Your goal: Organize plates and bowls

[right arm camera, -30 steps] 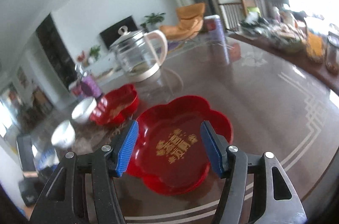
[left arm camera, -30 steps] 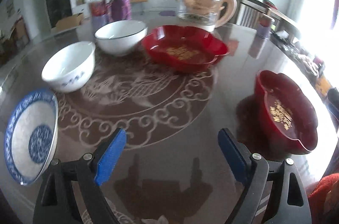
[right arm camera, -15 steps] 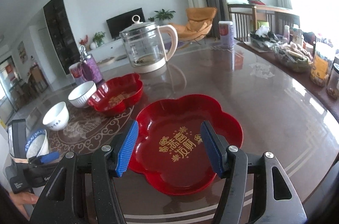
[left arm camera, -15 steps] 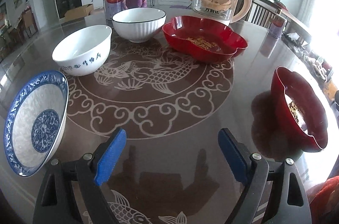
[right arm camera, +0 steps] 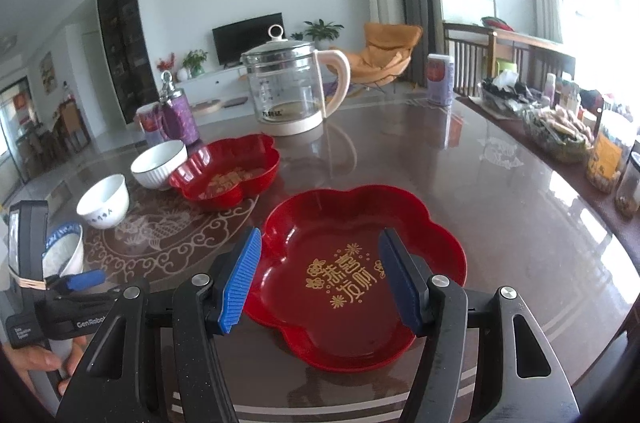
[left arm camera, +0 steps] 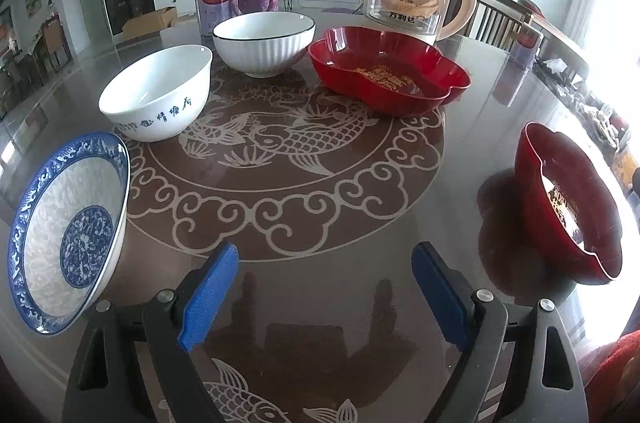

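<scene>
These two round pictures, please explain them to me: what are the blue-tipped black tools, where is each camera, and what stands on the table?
A person holds one two-finger tool per hand; each carries a forward-looking fisheye camera. The left gripper and right gripper are both open and hold nothing. The left view shows a blue patterned bowl, a white bowl with writing, a ribbed white bowl, a red flower-shaped plate and a glass kettle on the brown table. The right view looks down on a second red plate.

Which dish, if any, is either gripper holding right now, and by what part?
Nothing is held. The left gripper is open over bare table; the right gripper is open above the near red plate, not touching it.
</scene>
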Action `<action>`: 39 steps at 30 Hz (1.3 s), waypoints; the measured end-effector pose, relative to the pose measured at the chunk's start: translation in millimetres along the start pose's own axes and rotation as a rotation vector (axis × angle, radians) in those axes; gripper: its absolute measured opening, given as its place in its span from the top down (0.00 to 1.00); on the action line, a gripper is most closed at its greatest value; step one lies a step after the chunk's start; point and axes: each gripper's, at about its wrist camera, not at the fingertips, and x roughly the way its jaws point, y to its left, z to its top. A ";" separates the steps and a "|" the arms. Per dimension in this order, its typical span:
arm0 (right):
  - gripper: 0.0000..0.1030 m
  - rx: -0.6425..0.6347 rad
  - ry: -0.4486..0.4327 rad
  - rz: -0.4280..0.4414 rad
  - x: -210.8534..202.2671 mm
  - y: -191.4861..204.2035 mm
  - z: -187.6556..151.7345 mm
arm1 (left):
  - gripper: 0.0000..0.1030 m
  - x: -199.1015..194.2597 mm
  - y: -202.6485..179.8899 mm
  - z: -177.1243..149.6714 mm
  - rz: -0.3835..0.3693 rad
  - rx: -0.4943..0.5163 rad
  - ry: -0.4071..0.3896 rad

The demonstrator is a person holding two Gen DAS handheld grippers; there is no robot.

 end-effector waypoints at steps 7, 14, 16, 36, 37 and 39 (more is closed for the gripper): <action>0.37 0.014 -0.002 -0.006 0.1 -2.0 0.4 | 0.15 9.2 1.9 -2.4 0.001 0.002 0.031; 0.37 0.011 0.001 -0.006 0.9 -2.4 0.0 | 0.15 15.1 4.0 -5.0 0.011 0.002 0.045; 0.37 0.009 0.003 -0.006 1.7 -3.0 -0.7 | 0.15 15.5 3.8 -5.3 0.016 0.006 0.043; 0.37 0.005 0.003 -0.007 2.3 -2.3 -1.8 | 0.00 20.8 0.3 -8.0 0.059 0.036 0.078; 0.37 0.005 0.003 -0.007 2.2 -2.3 -1.9 | 0.00 21.2 0.2 -8.1 0.061 0.038 0.079; 0.37 0.006 0.003 -0.006 2.1 -2.4 -1.9 | 0.00 22.1 0.2 -8.4 0.061 0.038 0.080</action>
